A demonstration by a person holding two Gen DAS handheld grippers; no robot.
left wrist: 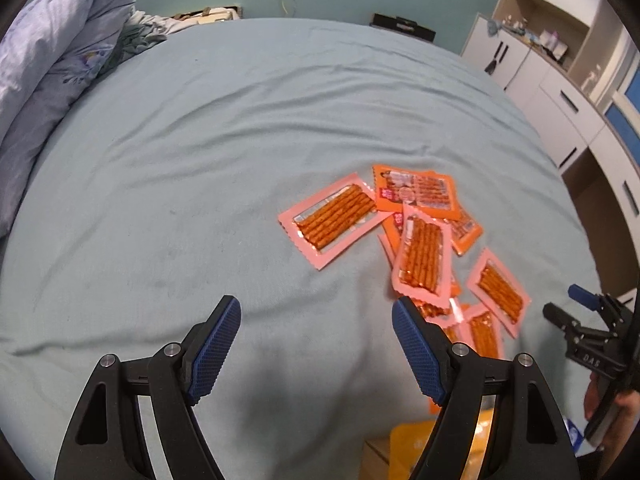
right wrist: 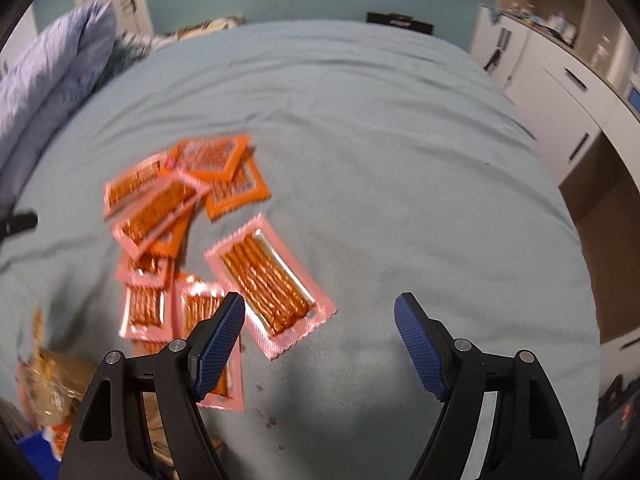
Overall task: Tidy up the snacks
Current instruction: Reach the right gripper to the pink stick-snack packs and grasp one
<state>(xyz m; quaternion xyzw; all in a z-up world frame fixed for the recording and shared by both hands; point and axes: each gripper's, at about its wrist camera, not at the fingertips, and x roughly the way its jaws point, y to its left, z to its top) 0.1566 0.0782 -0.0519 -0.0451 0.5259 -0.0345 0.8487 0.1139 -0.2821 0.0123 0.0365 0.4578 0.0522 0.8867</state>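
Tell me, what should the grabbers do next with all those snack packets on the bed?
Probably move the right gripper slightly left and down onto the pink snack packet lying alone just ahead of it. Both grippers are open and empty, and that packet lies flat on the bedsheet, apart from the overlapping pile, so it looks easiest to pick first.

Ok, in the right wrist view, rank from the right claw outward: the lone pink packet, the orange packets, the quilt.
1. Lone pink packet, just ahead of the left finger.
2. Orange packets, farther back on the left.
3. Quilt, far left at the bed's edge.
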